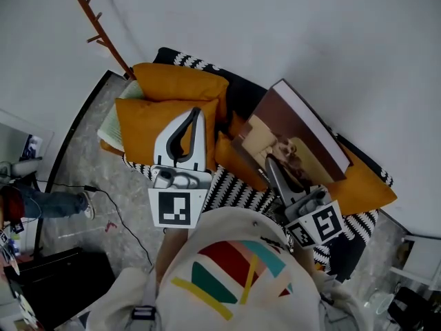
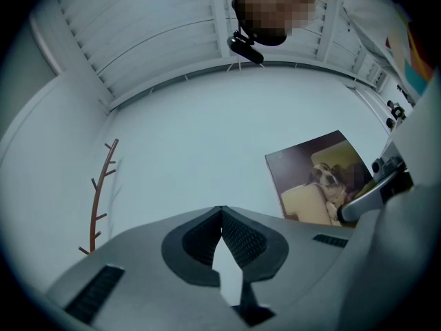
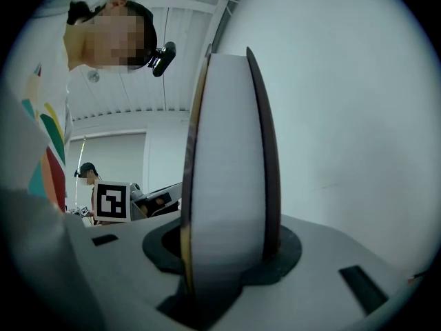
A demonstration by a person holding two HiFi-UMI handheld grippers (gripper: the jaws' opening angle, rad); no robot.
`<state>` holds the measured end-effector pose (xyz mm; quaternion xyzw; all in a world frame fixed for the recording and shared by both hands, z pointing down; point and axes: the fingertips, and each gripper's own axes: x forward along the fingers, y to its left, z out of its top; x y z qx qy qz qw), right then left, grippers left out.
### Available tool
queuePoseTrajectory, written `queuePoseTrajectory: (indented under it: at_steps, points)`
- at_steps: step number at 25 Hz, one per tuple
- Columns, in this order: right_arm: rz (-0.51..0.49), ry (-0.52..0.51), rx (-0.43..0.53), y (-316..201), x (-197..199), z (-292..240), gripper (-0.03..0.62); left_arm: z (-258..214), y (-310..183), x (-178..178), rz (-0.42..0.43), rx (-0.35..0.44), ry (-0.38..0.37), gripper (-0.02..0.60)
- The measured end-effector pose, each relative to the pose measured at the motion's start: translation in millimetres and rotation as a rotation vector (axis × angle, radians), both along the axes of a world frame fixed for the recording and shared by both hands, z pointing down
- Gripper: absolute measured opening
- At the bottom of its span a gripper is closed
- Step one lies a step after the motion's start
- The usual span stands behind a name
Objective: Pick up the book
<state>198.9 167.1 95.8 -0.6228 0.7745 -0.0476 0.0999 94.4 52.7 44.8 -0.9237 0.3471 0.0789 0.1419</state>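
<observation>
Book [image 1: 298, 131]: a thick hardback. It is in the air above the orange cushions [image 1: 162, 112] and in front of the white wall [image 1: 331, 40], held at its lower edge.
Book cover: dark brown, with a photo of a dog lying on a pale armchair. In the head view the cover faces up and to the left, and the book is tilted.
Book pages: a broad white block between two thin dark boards. In the right gripper view [image 3: 227, 150] the page edge faces the camera and stands upright.
Book from the left: in the left gripper view [image 2: 313, 178] the whole cover shows against the wall, with the other gripper at its lower right corner.
Right hand-held gripper [image 1: 274, 165]: it holds the book. One jaw lies on each board and the page block fills the gap between them [image 3: 227, 248].
Left hand-held gripper [image 1: 198, 113]: narrow, with the jaw tips together [image 2: 222, 209] and nothing between them. It is over the cushions, well apart from the book.
Sofa [image 1: 231, 192]: it has a black and white patterned cover, and the cushions lie on it below both grippers.
Coat rack [image 1: 96, 27]: a thin brown wooden pole with pegs, standing against the wall to the left of the sofa [image 2: 100, 192].
</observation>
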Motion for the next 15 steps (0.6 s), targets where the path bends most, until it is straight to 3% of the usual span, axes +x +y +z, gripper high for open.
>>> queuePoseTrajectory:
  at_steps: [15]
  points:
    - [0.033,0.017,-0.008,4,-17,4,0.164,8,-9,-36,-0.027,-0.017,0.005,0.006]
